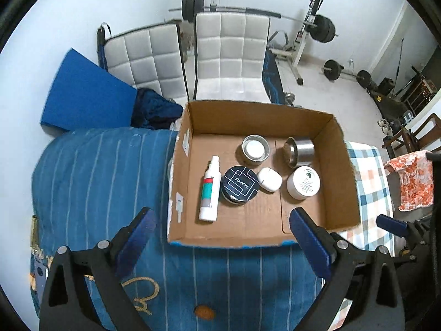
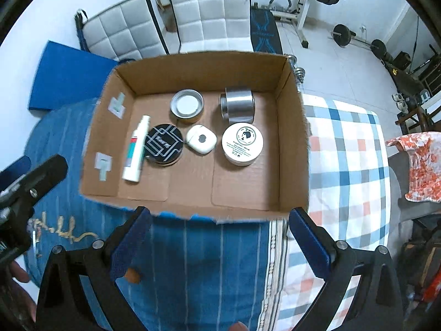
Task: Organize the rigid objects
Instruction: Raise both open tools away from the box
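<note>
A: Tongs status?
B: Left tongs (image 1: 222,230) spread, empty. Right tongs (image 2: 219,230) same.
A: Items?
B: Bottle (image 1: 210,190), tins, jars all inside box (image 1: 259,121) on bed (image 1: 96,171).

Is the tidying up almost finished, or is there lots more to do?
It looks nearly finished. Six things already sit inside the cardboard box: the spray bottle, black tin, white case, cream jar, candle tin and steel cup. The left gripper and right gripper are both open and empty. Nothing loose shows on the bedspread.
</note>
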`<state>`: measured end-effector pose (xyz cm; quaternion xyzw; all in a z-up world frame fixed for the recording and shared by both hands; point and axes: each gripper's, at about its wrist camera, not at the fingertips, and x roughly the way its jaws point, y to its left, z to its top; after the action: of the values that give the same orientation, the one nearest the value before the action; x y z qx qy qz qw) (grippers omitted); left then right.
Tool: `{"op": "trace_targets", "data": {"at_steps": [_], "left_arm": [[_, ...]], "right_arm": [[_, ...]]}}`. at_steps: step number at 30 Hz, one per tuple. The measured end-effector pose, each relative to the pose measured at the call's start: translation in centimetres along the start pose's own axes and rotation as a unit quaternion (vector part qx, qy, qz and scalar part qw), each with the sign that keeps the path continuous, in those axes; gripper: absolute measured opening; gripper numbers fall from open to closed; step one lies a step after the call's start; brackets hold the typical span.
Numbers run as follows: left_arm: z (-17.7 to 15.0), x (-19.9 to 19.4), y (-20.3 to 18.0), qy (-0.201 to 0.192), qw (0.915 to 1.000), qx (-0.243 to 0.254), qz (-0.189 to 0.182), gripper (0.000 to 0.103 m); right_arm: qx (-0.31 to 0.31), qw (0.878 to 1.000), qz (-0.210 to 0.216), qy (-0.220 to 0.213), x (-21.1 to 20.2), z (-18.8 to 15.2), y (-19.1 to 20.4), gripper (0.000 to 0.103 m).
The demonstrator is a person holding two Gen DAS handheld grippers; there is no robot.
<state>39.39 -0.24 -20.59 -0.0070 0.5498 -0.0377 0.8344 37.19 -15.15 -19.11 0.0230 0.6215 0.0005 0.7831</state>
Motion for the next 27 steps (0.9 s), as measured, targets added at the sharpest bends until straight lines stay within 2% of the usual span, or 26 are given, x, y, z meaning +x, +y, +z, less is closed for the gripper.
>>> {"op": "trace_targets", "data": {"at_steps": [5, 17, 23, 25, 27], "left_arm": [[-1.5, -3.6, -0.6, -0.025, 0.9996, 0.011, 0.007, 0.100], [-4.2, -9.1, -1.1, -0.058, 0.9983, 0.004, -0.012, 0.100], [-5.2, -10.6, -1.7, -0.059, 0.9978, 0.005, -0.029, 0.100], [-5.4, -10.6, -1.8, -0.056, 0.9978, 0.004, -0.036, 0.100], [-5.8, -10.1, -1.9, -0.053, 0.9982, 0.008, -0.028, 0.100]], "right_arm": [[-0.007, 0.999, 0.005, -0.032, -3.8, -2.0, -0.2, 0.102], [-0.010, 0.997, 0.015, -0.079, -10.9, -5.8, -0.8, 0.102], [-0.005, 0.997, 0.036, -0.074, -11.9, -7.2, -1.1, 0.102], [0.007, 0.997, 0.032, -0.069, -11.3, -7.7, -2.1, 0.102], [0.023, 0.998, 0.024, -0.058, -10.1, -7.9, -3.5, 0.102]]}}
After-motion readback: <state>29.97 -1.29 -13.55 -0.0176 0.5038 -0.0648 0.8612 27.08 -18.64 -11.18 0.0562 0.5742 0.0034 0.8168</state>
